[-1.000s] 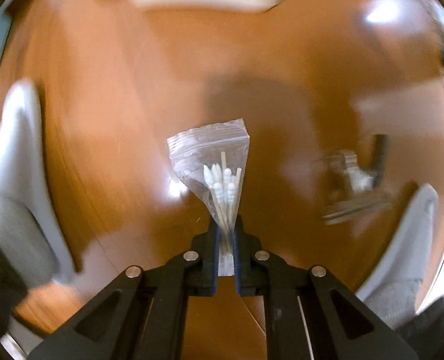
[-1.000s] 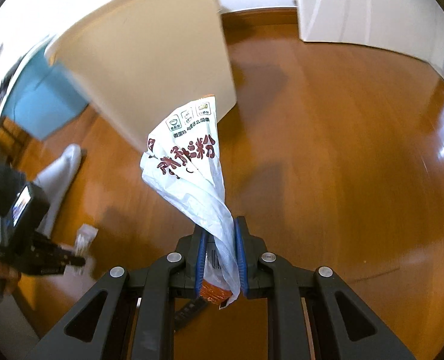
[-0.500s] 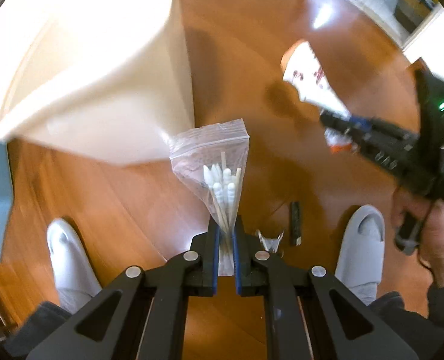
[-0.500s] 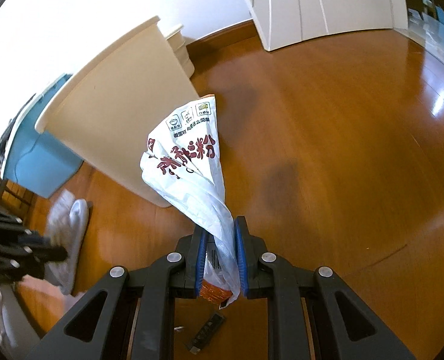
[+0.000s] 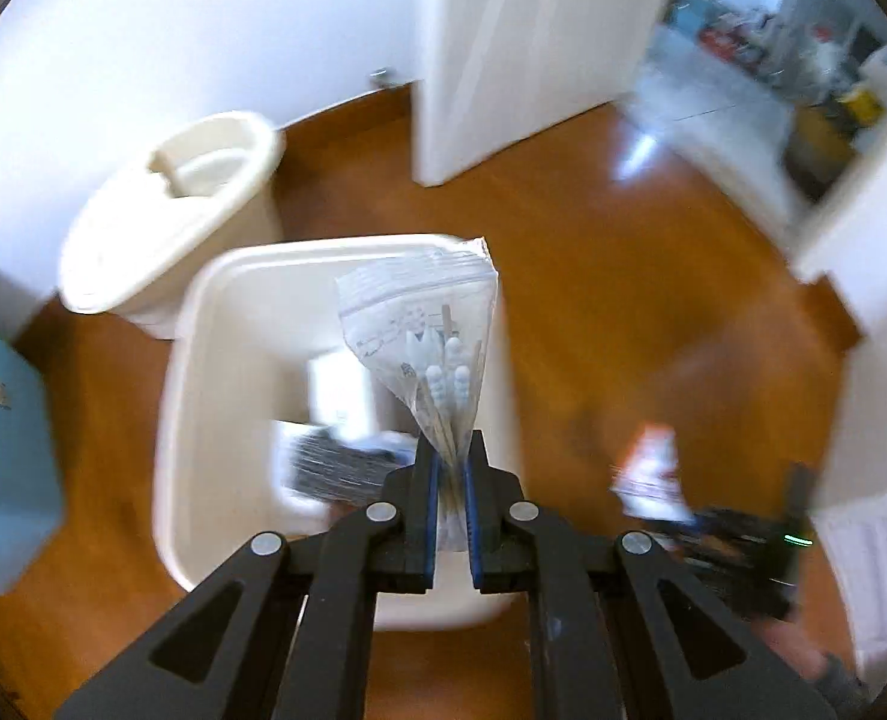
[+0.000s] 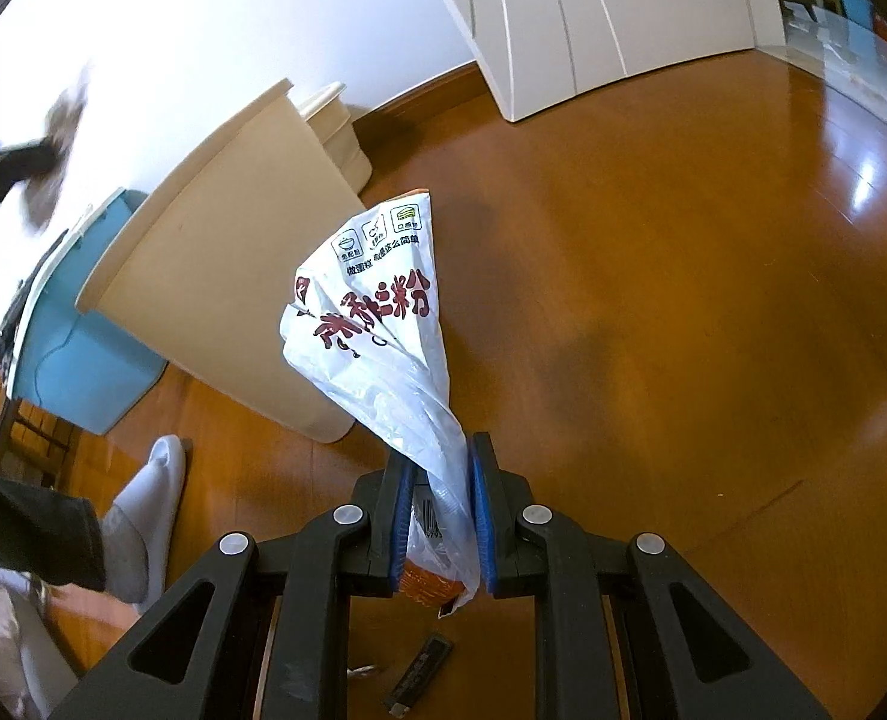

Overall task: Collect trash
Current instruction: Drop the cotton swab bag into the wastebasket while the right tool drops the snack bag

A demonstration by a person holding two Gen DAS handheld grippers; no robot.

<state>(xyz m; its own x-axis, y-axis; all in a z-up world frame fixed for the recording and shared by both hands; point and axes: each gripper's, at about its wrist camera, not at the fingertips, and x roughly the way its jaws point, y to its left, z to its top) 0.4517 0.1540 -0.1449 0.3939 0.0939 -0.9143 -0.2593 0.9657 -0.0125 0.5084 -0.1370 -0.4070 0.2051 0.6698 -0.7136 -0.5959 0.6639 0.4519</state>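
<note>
Cotton swabs in a clear zip bag (image 5: 428,324) are clamped by the left gripper (image 5: 451,468) above the open cream bin (image 5: 203,324); a printed white wrapper (image 6: 377,324) is pinched by the right gripper (image 6: 440,504) beside that bin.

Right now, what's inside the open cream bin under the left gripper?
The cream bin holds blurred trash: a dark wrapper and something white. The left gripper and its cotton swab bag cover the bin's right inside.

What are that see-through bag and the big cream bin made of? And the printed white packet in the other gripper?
Zip bag: thin clear plastic, glossy; cotton swabs show through.
Cream bin: likely smooth moulded plastic, with rounded rim.
Printed packet: crinkled plastic film, white with red characters, partly translucent.
</note>
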